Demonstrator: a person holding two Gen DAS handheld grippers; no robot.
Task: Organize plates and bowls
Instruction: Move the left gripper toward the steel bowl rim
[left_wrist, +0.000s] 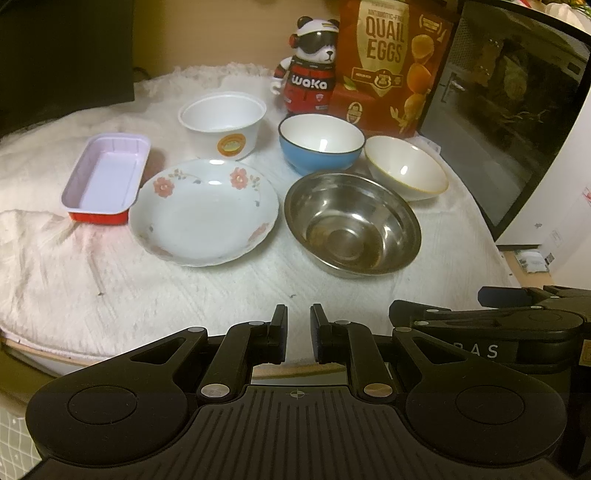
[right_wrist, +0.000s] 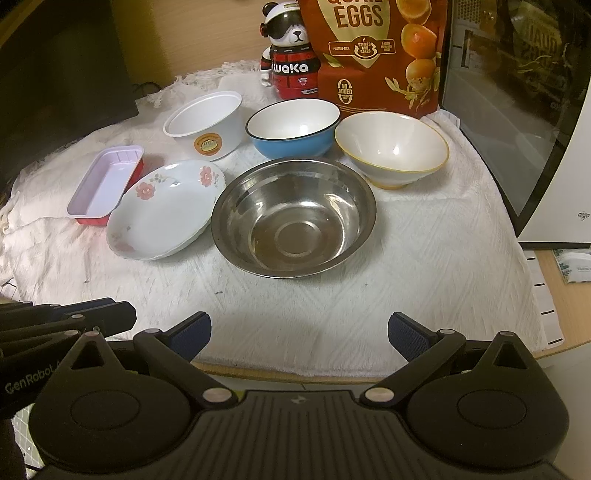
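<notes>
You're at the start: nothing is stacked, your left claw (left_wrist: 298, 334) nearly together and right claw (right_wrist: 298, 338) wide apart, both empty above the desk's near edge, so reach forward for the steel bowl (right_wrist: 293, 219) beside the flowered plate (right_wrist: 164, 210).

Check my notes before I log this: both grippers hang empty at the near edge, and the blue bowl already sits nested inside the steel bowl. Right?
Not quite. The blue bowl stands on the cloth behind the steel bowl, which is empty, as the right wrist view shows. The rest holds: left gripper and right gripper hold nothing.
</notes>
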